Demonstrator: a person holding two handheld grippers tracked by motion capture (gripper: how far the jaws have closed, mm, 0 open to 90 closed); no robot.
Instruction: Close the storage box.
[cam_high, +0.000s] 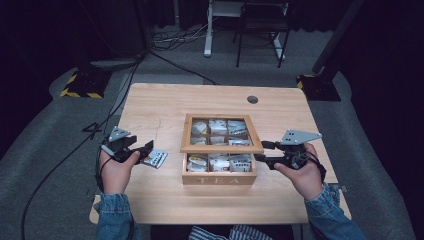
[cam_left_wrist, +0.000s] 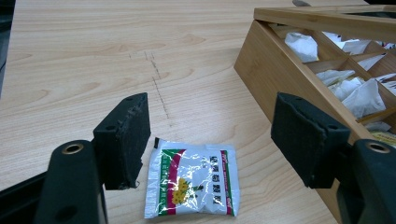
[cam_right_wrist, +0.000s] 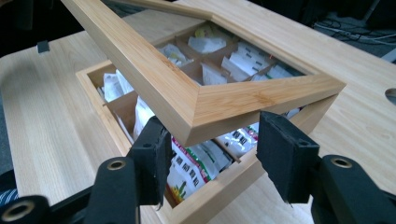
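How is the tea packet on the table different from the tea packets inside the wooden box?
The shiny white, green and red tea packet lies flat and alone on the light wooden table, between the left gripper's open jaws. The white tea packets in the bamboo tea box stand crowded in wooden compartments, under the half-raised framed lid at the right gripper. Some boxed packets show a similar red-and-green print.
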